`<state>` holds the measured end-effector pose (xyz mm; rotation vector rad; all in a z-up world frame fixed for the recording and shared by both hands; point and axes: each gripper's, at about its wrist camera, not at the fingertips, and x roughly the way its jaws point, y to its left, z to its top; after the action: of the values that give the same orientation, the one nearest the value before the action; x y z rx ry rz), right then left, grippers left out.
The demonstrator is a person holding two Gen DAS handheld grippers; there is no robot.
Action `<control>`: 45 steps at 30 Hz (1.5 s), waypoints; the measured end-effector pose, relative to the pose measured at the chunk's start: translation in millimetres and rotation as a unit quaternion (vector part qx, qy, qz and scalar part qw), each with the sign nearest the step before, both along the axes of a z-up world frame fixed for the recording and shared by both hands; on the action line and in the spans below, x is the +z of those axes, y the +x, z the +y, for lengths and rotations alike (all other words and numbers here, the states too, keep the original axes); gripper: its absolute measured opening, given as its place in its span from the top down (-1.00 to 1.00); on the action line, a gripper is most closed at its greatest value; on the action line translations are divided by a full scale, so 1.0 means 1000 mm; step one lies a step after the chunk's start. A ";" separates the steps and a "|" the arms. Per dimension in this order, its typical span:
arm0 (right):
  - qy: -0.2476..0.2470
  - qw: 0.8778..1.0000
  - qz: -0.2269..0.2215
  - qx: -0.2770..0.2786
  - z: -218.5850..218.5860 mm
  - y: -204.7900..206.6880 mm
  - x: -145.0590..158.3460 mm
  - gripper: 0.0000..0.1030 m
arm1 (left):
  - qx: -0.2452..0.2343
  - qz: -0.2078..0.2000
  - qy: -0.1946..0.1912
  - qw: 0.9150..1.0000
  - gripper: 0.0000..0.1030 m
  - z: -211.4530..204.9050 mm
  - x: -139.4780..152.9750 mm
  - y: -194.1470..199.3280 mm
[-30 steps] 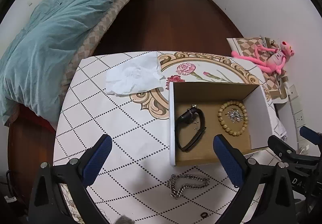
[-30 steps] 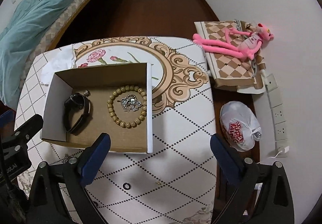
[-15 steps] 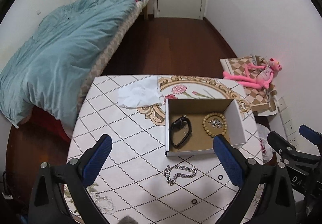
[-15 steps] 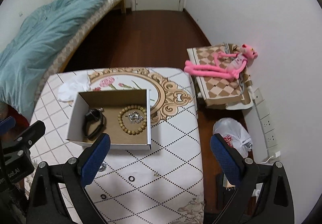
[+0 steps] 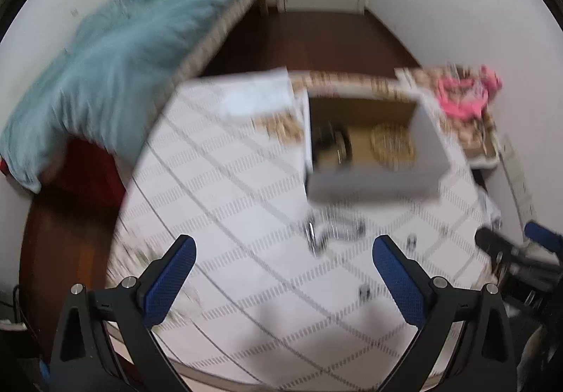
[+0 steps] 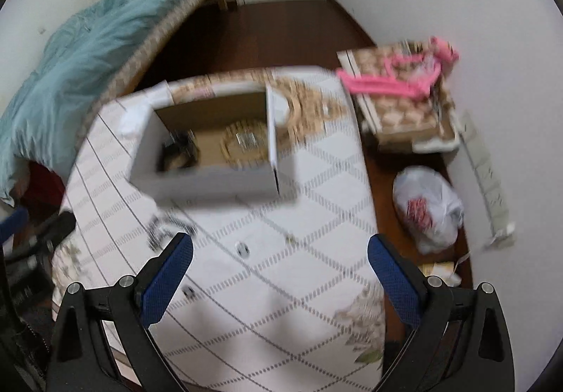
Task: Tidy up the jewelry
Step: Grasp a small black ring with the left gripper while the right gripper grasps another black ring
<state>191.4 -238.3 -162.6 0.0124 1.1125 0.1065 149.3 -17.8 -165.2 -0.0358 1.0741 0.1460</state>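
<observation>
both grippers, left [image 5: 283, 267] and right [image 6: 280, 265], spread wide and empty; bag [image 6: 427, 210] print blurred, unreadable

The view is smeared by motion blur. The left gripper [image 5: 283, 256] hangs above a white tablecloth with a dotted diamond pattern [image 5: 218, 188], its blue-padded fingers [image 5: 169, 279] spread wide with nothing between them. Beyond them lies a silver chain [image 5: 332, 233] — just in front of an open white cardboard box [image 5: 373, 182]. Inside the box sit a dark band [image 5: 330, 145] and a ring of tan beads [image 5: 392, 145], side by side. A teal quilt [image 5: 116, 64] covers the bed at left.
</observation>
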 end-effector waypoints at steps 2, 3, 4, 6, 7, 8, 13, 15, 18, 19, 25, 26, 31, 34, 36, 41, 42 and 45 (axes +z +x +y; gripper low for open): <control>-0.004 1.000 0.014 -0.006 -0.006 -0.007 -0.019 -0.85 | -0.007 0.025 -0.004 1.000 -0.97 -0.009 -0.024 -0.006; -0.007 1.000 0.022 -0.010 -0.010 -0.011 -0.030 -0.68 | -0.012 0.039 -0.008 0.999 -0.86 -0.014 -0.038 -0.008; -0.009 0.999 0.029 -0.012 -0.013 -0.013 -0.038 -0.60 | -0.015 0.048 -0.012 0.999 -0.79 -0.019 -0.046 -0.009; -0.007 0.999 0.045 -0.018 -0.020 -0.017 -0.054 -0.56 | -0.025 0.065 -0.018 0.997 -0.68 -0.028 -0.060 -0.011; -0.006 0.999 0.048 -0.020 -0.023 -0.019 -0.059 -0.56 | -0.031 0.069 -0.019 0.997 -0.68 -0.034 -0.067 -0.011; -0.008 0.998 0.051 -0.022 -0.025 -0.020 -0.064 -0.56 | -0.035 0.068 -0.018 0.997 -0.68 -0.037 -0.070 -0.012; -0.007 0.998 0.060 -0.035 -0.037 -0.025 -0.081 -0.48 | -0.056 0.065 -0.016 0.996 -0.59 -0.054 -0.076 -0.009; -0.005 0.997 0.063 -0.038 -0.038 -0.026 -0.084 -0.46 | -0.064 0.069 -0.015 0.995 -0.20 -0.058 -0.081 -0.005; -0.002 0.997 0.061 -0.040 -0.041 -0.025 -0.086 -0.39 | -0.068 0.075 -0.017 0.995 -0.14 -0.061 -0.089 0.003; -0.001 0.997 0.062 -0.040 -0.041 -0.025 -0.087 -0.39 | -0.069 0.070 -0.017 0.995 -0.12 -0.062 -0.090 0.003; 0.004 0.997 0.065 -0.043 -0.041 -0.023 -0.088 -0.36 | -0.097 0.062 -0.027 0.993 0.75 -0.069 -0.086 0.005; 0.005 0.997 0.065 -0.043 -0.040 -0.022 -0.088 -0.34 | -0.099 0.062 -0.030 0.993 0.80 -0.069 -0.086 0.004; 0.029 0.997 0.059 -0.033 -0.032 -0.016 -0.080 -0.33 | -0.088 0.059 -0.035 0.994 0.80 -0.051 -0.082 0.000; 0.055 0.996 0.061 -0.017 -0.021 -0.009 -0.079 -0.33 | -0.064 0.053 -0.030 0.996 0.80 -0.031 -0.079 0.001; 0.061 0.996 0.059 -0.004 -0.011 -0.004 -0.079 -0.33 | -0.042 0.052 -0.027 0.997 0.80 -0.015 -0.079 0.004; 0.043 0.998 0.047 0.026 0.026 0.008 -0.084 -0.33 | -0.004 0.051 -0.019 0.999 0.80 0.012 -0.083 0.009; 0.035 0.998 0.046 0.030 0.033 0.011 -0.087 -0.33 | -0.001 0.050 -0.016 0.999 0.80 0.017 -0.083 0.011; 0.017 0.998 0.047 0.033 0.045 0.016 -0.094 -0.32 | 0.008 0.052 -0.015 0.999 0.80 0.027 -0.085 0.015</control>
<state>207.8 -193.0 -256.7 0.0112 1.2054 0.1859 164.7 9.2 -250.0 -0.0639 1.1795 0.1472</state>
